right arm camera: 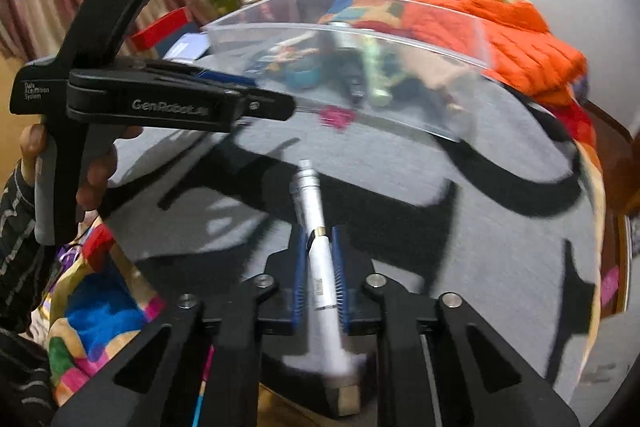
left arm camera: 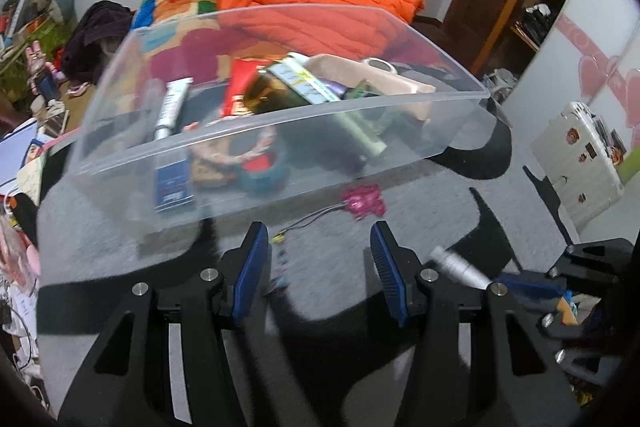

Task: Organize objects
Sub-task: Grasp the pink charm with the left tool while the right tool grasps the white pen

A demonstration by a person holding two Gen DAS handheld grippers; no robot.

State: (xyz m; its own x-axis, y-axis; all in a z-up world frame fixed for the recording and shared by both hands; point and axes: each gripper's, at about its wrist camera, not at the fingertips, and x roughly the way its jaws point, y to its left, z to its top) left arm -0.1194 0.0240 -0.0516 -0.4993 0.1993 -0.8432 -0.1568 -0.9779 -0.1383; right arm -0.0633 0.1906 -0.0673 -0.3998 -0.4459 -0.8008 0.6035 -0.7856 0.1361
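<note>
Looking maybe halfway: our bin [left arm camera: 280, 131] already holds plenty. Right tongs [right arm camera: 322, 267] are clamped on a silver pen [right arm camera: 320, 247] just short of it; left tongs [left arm camera: 316, 259] gape empty near a pink clip [left arm camera: 364, 201].

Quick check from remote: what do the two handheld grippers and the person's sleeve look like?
Both grippers, left and right, have black angular frames, silver pivot bolts and ribbed blue pads. The left one's side reads "GenRobot.AI" and "Data Acquisition System". The sleeve is dark with pale stripes.
</note>
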